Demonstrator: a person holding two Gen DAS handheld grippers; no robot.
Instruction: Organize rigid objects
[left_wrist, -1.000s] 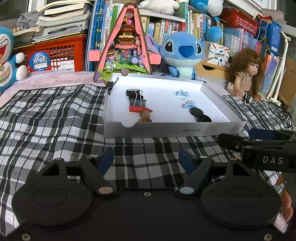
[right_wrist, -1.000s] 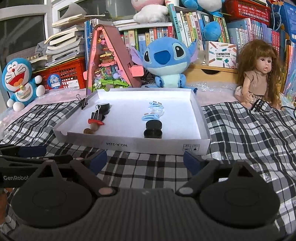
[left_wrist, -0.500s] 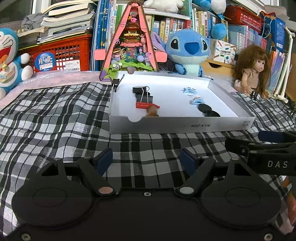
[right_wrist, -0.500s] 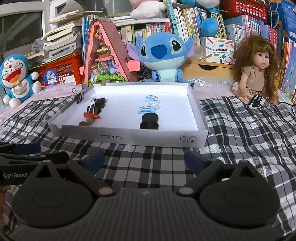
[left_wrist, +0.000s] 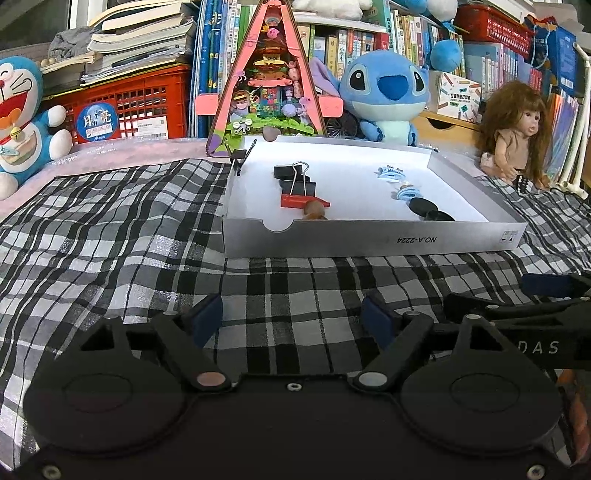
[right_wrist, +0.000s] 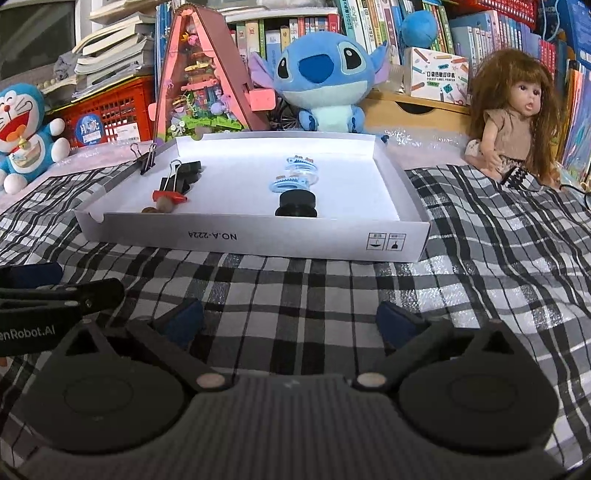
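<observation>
The white tray (left_wrist: 373, 242) reads "NO.A-2224" at mid-frame — my left gripper (left_wrist: 293, 317) and right gripper (right_wrist: 291, 319) are both opening, empty.

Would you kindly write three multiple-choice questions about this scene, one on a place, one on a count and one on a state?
1. Where is the lone black binder clip clamped?
A. On the white box's left wall
B. On the doll's hair
C. On the red crate

2. How many light blue hair clips lie in the white box?
A. Two
B. Five
C. None

3. What is between the fingers of the right gripper?
A. A black disc
B. Nothing but checked cloth beyond
C. A hair clip

Answers: 1 A, the clip straddles the left wall's rim near the far corner. 2 A, one sits behind the other above the black discs. 3 B, its jaws are opening with only the checked cloth showing between them.
</observation>
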